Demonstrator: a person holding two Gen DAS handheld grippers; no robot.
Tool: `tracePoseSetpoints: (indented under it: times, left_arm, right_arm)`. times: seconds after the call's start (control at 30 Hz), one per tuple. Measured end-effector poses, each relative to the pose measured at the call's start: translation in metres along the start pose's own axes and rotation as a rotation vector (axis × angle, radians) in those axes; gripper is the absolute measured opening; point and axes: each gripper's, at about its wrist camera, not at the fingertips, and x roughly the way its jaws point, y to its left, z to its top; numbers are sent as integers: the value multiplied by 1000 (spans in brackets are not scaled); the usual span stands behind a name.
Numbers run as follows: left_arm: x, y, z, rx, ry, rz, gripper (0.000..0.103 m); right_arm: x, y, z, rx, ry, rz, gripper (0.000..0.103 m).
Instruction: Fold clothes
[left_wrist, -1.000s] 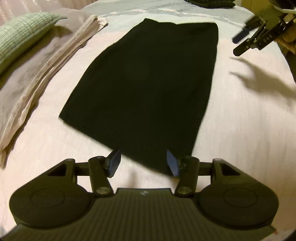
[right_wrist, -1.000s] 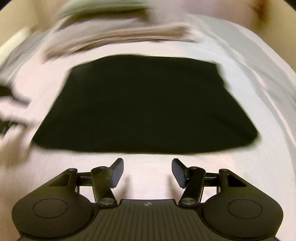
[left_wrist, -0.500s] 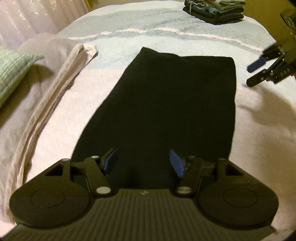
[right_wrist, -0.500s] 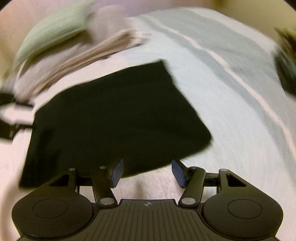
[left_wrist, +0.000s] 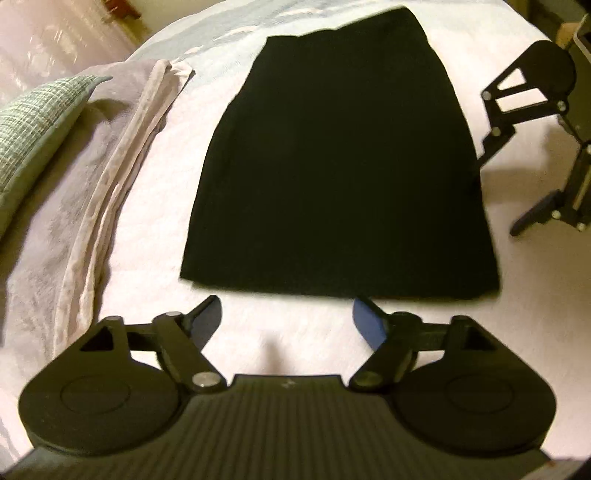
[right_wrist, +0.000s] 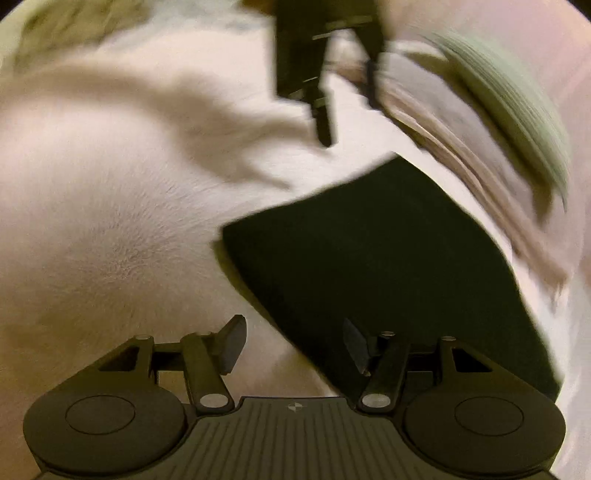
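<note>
Far left, on the bed (left_wrist: 155, 236): a green checked pillow (left_wrist: 33, 125), and beside it a pale lilac blanket (left_wrist: 74, 192) folded into a long band with a cream edge running along its right side. The bed cover is pale pink; toward the far end it turns light blue.

Centre: a black garment (left_wrist: 340, 166) lies flat and smooth on the bed cover, narrower at the far end, wider at the near hem. It looks like a skirt, but the cloth is too dark to show seams. It sits apart from the folded blanket, with a strip of bare cover between them.

The left tool (left_wrist: 288, 319) hovers just short of the near hem. Its jaws stand wide apart, with blue pads, and nothing is between them. Only bed cover shows in the gap.

Right: the right tool (right_wrist: 291, 341) is at the garment's right edge, near the hem corner. Its own camera view is blurred. Jaws wide apart here too and gripping nothing; the right-hand finger (right_wrist: 354, 345) overlaps the black cloth in that view, while the left-hand one is over bare cover. Whether it touches the cloth I cannot tell. From the left camera its black linkage shows at the far right, clear of the garment.
</note>
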Motion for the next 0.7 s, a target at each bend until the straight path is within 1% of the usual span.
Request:
tracePoseSetpoints:
  times: [0.03,0.1,0.13,0.2,0.23,0.27,0.3,0.33,0.37,0.43,0.5,0.53,0.63,0.7]
  left_arm:
    - [-2,2,-9,13,-11,11,80]
    - [-5,7,-26,17,-31,26,83]
    - [-6,10,-33,2,-37,37,84]
    - [-9,12,-43,-25,-51,50,84]
    - [-10,12,-47,-28,-60,56,84]
    - [-10,12,-49,-26,-68,62,84]
    - [-11,12,-50,-18,-75,61,84]
    - [-11,11,-51,-6,-83,60,84]
    - [-12,9,-51,15,-91,64,84]
    - [-9,8,-49,75,-105,70,85]
    - [-4,7,-44,130,-116,89,87]
    - [-1,5,-42,164,-122,95,87]
    - [15,2,-32,260,-144,116,89]
    - [26,1,-25,307,-157,116,89]
  right_arm:
    - [9,14,5,-59,-4,-52,55]
    - [26,30,11,-138,2,-107,55]
    - [32,36,13,-177,-4,-138,55]
    - [41,35,15,-211,-6,-175,55]
    - [44,30,16,-208,-2,-184,47]
    - [47,25,17,-191,4,-178,14]
    - [46,14,19,-150,13,-151,0]
    - [38,-1,21,-85,-2,-135,0]
    - [30,-25,17,-14,-18,-111,0]
    - [8,-68,21,205,-38,-30,0]
    - [-9,-105,23,386,-58,12,0]
    - [-17,-121,21,458,-67,14,0]
    - [-30,-156,20,610,-71,14,0]
    - [-38,-169,17,661,-70,6,0]
